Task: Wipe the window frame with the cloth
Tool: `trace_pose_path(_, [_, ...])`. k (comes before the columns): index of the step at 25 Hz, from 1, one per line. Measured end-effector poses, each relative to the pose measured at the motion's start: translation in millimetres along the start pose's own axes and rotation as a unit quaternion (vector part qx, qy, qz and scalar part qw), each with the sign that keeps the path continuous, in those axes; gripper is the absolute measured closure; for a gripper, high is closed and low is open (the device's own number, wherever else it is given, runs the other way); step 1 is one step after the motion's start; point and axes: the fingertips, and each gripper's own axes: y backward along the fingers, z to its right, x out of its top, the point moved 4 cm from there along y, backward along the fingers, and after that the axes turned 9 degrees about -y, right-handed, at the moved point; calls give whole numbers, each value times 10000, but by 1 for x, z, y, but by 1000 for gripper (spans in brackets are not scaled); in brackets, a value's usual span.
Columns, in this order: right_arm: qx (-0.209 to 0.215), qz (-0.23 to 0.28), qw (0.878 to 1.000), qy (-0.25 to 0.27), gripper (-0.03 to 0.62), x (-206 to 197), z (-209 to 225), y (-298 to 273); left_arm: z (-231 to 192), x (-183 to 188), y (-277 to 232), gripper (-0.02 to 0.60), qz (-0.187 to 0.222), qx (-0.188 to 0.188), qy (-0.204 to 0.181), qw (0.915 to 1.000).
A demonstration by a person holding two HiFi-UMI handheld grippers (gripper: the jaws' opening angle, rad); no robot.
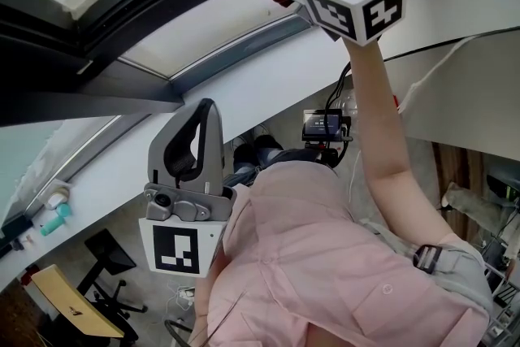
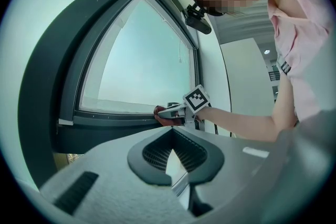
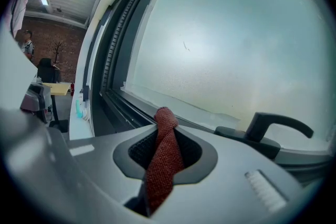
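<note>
The right gripper (image 3: 166,136) pinches the cloth (image 3: 163,165), a twisted red strip whose tip sits at the lower rail of the frame (image 3: 122,98). The left gripper (image 2: 173,157) hangs well back, jaws together on nothing. The risk, as I judge it: so little cloth leads that the hard jaws may scrape rail or glass (image 3: 220,34); a firm drag could also pull the strip loose. The handle (image 3: 274,126) stands near on one side and would snag a sweep that way; the other way the rail looks clear up to the upright.
</note>
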Motion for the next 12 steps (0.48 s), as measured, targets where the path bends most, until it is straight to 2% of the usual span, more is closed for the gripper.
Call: trace_pose_path(12, [-152, -37, 9999, -31, 528, -4, 16, 7, -2, 1, -1, 584, 17, 21, 22, 10000])
